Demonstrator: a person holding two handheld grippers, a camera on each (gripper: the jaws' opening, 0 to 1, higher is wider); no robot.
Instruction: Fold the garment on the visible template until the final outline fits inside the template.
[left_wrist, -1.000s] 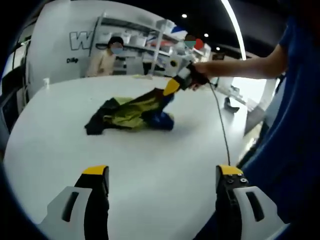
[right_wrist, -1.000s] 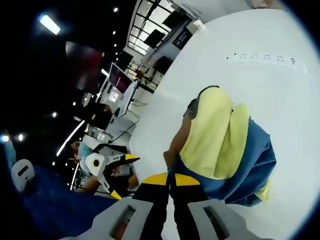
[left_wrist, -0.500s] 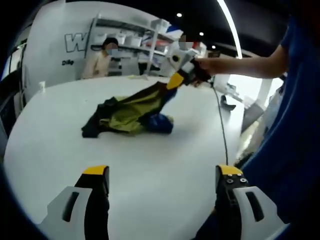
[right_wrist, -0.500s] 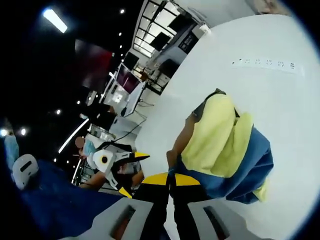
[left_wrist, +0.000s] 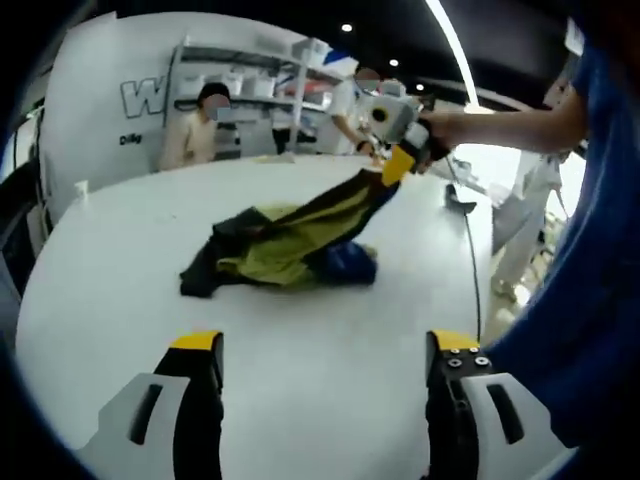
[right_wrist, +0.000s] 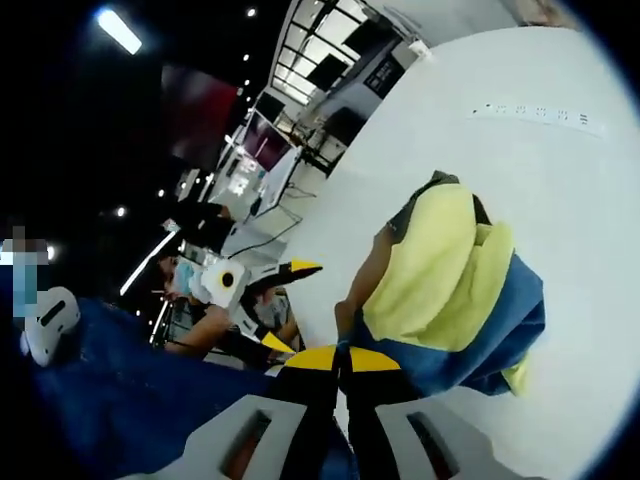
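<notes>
White table (left_wrist: 120, 290) carries the crumpled garment (left_wrist: 285, 245). Right gripper (right_wrist: 340, 362), jaws clenched on the garment's edge, lifts it. Left gripper (left_wrist: 320, 345) hovers near the garment, jaws released.

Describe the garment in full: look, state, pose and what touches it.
The garment is soft, crumpled cloth in yellow, blue and dark panels, unfolded. Most of it lies bunched on the white table. One edge is pulled up into a taut ridge toward the right gripper, whose jaws are shut on it. In the right gripper view the cloth hangs from the clamped jaws. The left gripper is open, apart from it.
</notes>
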